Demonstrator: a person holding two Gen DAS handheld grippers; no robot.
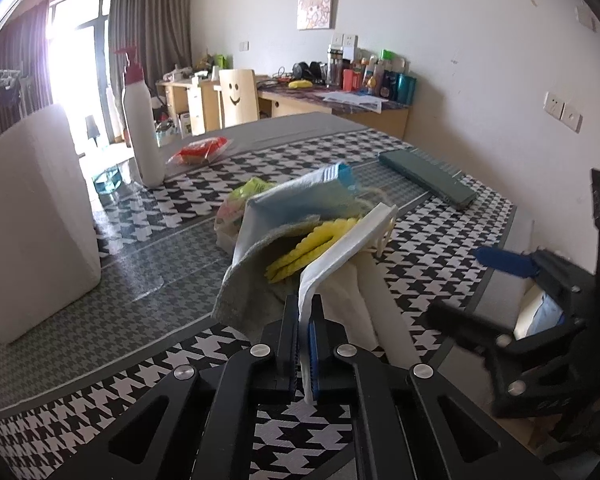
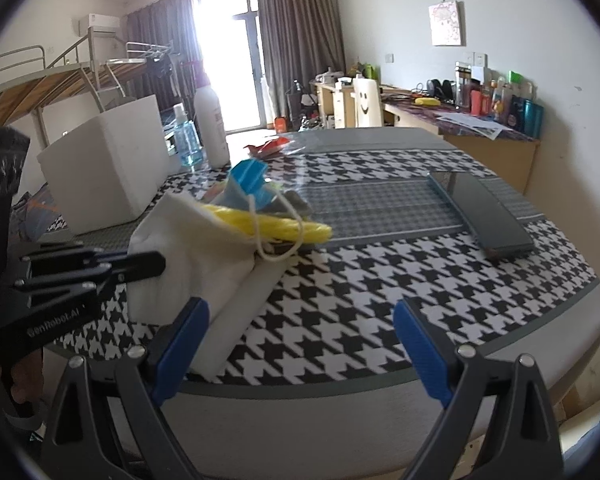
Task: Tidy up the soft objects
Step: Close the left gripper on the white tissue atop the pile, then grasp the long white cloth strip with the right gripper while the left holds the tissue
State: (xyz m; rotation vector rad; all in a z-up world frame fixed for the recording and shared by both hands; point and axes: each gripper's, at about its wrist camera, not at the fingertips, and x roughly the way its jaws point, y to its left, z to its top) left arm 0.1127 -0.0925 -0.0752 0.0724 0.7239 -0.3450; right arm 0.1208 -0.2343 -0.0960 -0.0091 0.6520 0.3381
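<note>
A white cloth drawstring bag [image 1: 340, 256] lies on the houndstooth table [image 1: 440, 240], its mouth facing away from me. My left gripper [image 1: 303, 306] is shut on the bag's near rim, and the cloth stands pinched between the pads. A yellow ridged sponge [image 1: 312, 244], a grey cloth [image 1: 252, 276] and a blue-and-white fabric piece [image 1: 300, 196] stick out of the mouth. In the right wrist view the bag [image 2: 188, 240] sags beside the left finger of my right gripper [image 2: 300, 306], which is open at the table's front edge with nothing between its fingers.
A white box [image 1: 32, 220] stands at the left, and a white pump bottle [image 1: 142, 128] with a red packet [image 1: 200, 152] stands behind it. A dark green flat case [image 1: 428, 176] lies at the far right. A yellow-green packet [image 1: 240, 200] sits behind the bag.
</note>
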